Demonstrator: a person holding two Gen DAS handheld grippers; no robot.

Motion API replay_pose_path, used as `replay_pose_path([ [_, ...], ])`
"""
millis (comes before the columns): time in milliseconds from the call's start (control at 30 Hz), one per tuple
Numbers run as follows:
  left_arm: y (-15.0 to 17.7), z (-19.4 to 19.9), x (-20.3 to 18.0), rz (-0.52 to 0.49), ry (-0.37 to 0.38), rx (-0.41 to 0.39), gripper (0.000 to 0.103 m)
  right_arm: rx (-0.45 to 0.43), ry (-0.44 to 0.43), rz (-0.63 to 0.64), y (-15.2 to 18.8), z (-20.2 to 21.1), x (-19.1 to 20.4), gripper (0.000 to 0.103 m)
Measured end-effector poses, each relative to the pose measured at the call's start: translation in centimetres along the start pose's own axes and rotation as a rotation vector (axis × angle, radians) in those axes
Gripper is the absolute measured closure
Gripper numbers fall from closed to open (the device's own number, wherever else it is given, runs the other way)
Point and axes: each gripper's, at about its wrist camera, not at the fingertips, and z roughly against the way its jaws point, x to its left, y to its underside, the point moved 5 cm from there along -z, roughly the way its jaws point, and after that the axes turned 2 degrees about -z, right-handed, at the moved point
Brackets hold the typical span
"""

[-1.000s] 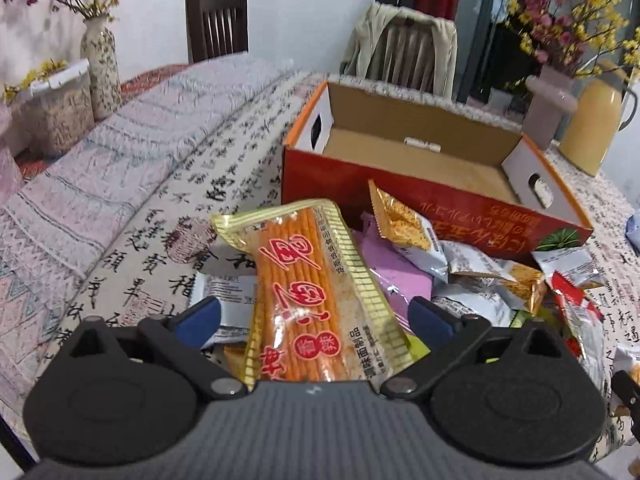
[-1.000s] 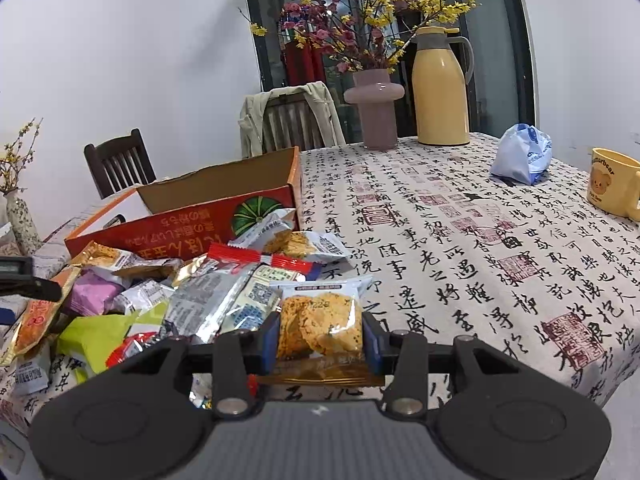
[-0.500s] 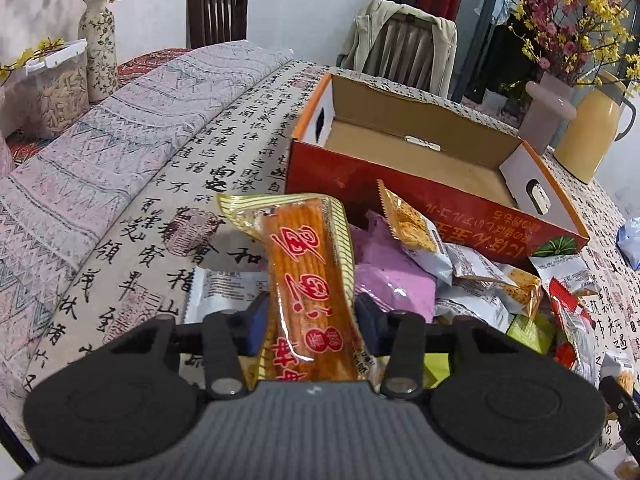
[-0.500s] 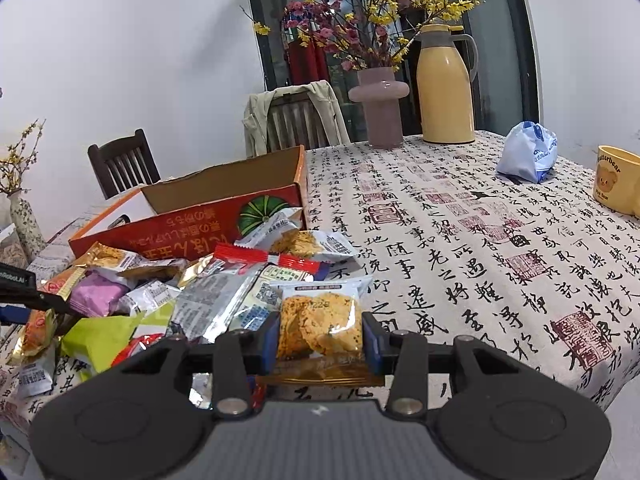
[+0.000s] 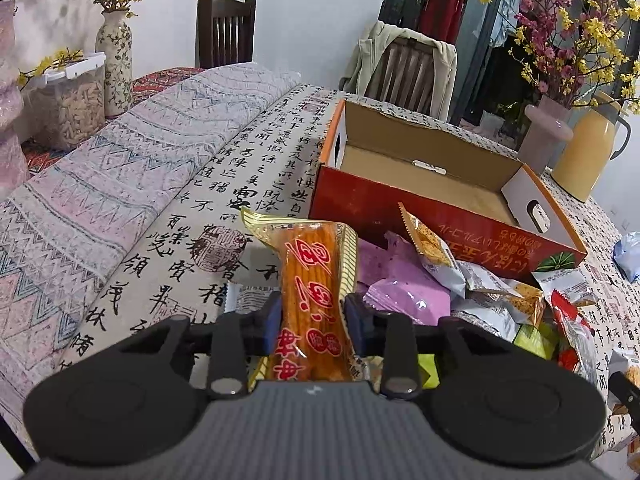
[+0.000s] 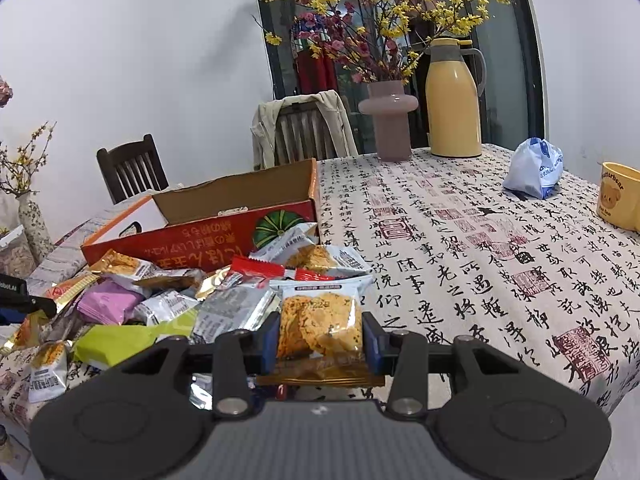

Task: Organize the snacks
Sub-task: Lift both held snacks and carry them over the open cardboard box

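An open red cardboard box (image 5: 440,220) stands behind a heap of snack packets (image 5: 460,284) on the table. My left gripper (image 5: 312,320) has its jaws closing on a long orange packet with red characters (image 5: 310,280), the blue pads pressing its crumpled sides. In the right wrist view my right gripper (image 6: 320,338) is shut on a clear cracker packet (image 6: 320,320), held above the heap's (image 6: 160,304) right edge. The same box (image 6: 208,232) lies beyond it, empty inside.
A pink vase (image 6: 390,120) and yellow thermos (image 6: 454,100) stand at the table's far side, a blue-white bag (image 6: 534,168) and yellow mug (image 6: 620,196) to the right. Chairs (image 5: 226,30) ring the table; a jar (image 5: 68,100) and vase (image 5: 116,64) sit left.
The left jaws have closed from wide apart onto the orange packet, squeezing it narrower, and that gripper has edged forward. The right gripper still holds its cracker packet, unmoved.
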Motion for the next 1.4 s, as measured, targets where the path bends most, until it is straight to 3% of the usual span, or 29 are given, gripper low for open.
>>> replay_pose_path([
  [267, 0.1, 0.3, 0.4, 0.003, 0.009, -0.017, 0.069, -0.008, -0.003, 0.006, -0.2, 0.3, 0.3, 0.062],
  [600, -1.5, 2.9, 0.2, -0.045, 0.000, -0.134, 0.069, -0.046, -0.015, 0.018, -1.6, 0.5, 1.0, 0.062],
  [1000, -5.4, 3.7, -2.9, -0.115, 0.041, -0.238, 0.069, -0.130, -0.046, 0.065, -6.2, -0.7, 3.5, 0.062],
  [1400, -11.1, 0.9, -8.2, -0.194, 0.051, -0.280, 0.069, -0.117, -0.067, 0.117, -13.0, -7.1, 7.1, 0.062],
])
